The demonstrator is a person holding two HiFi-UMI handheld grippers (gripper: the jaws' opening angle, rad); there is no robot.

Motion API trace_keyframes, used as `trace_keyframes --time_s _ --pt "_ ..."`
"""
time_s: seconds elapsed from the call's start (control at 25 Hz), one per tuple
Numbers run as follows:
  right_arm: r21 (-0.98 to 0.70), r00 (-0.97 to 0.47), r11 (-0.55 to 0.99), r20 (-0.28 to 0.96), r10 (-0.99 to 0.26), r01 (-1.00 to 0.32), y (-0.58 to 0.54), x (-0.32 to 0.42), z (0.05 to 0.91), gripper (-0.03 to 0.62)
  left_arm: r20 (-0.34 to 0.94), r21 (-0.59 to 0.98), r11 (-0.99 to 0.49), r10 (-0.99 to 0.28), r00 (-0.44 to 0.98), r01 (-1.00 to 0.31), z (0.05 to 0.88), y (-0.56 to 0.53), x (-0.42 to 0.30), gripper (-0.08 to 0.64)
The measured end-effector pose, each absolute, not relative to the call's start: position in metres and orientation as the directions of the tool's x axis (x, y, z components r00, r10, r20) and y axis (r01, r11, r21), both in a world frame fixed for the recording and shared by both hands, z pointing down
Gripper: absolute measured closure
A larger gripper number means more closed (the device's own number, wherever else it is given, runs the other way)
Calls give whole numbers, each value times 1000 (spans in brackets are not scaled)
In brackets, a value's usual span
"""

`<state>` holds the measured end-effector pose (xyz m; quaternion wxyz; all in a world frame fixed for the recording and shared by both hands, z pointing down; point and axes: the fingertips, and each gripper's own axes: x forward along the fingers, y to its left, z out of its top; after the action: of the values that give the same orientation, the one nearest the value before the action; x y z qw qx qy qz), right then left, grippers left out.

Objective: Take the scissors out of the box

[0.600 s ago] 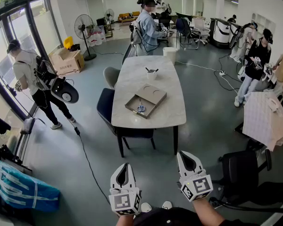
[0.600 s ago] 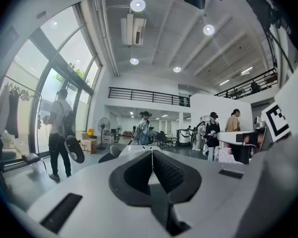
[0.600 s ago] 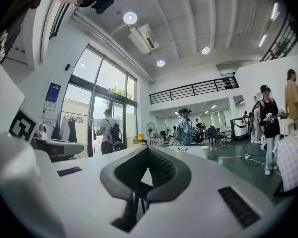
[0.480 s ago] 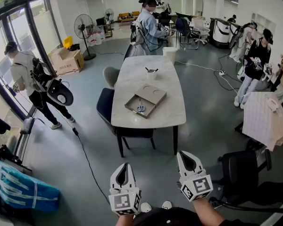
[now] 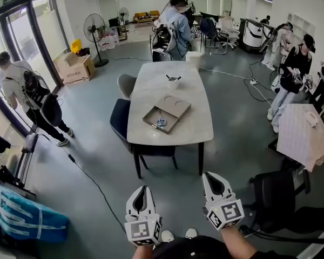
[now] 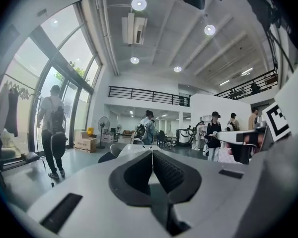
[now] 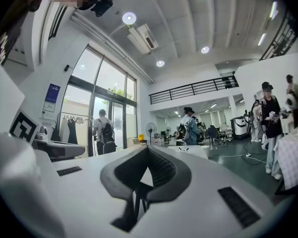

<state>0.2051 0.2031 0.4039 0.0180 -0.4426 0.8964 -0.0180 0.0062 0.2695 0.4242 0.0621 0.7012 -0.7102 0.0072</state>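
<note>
Blue-handled scissors [image 5: 161, 122] lie in a flat brown cardboard box [image 5: 175, 106] on a long white table [image 5: 191, 130] some way ahead in the head view. My left gripper [image 5: 142, 188] and right gripper [image 5: 212, 175] are held low in front of me, well short of the table and over grey floor. Both stand shut with nothing between the jaws. In the left gripper view the left gripper [image 6: 152, 151] points at the distant table. The right gripper [image 7: 148, 148] shows its jaws together too.
A dark chair [image 5: 120, 120] stands at the table's left side and a grey one [image 5: 126, 83] further back. A small cup with pens [image 5: 173, 82] sits on the table. People [image 5: 39, 103] stand at left, behind the table and at right. A black cable [image 5: 95, 182] crosses the floor.
The person with the backpack at left has walked further left towards the glass doors. The view has shifted slightly forward; both grippers stay where they were, shut.
</note>
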Motion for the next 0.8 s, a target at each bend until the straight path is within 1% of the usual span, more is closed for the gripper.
trace_keyframes --time_s 0.28,0.44,0.8 --pt "-45 -583 582 21 -812 -812 202 195 418 597 99 75 1 -995 7 -997 431 269 -11 543" --pt "-48 -567 566 11 -823 -823 206 187 421 597 92 71 -22 -995 28 -997 434 273 -22 543" --pt "-62 -543 541 31 -839 -839 210 175 434 597 91 64 -50 -994 55 -997 439 268 -36 543"
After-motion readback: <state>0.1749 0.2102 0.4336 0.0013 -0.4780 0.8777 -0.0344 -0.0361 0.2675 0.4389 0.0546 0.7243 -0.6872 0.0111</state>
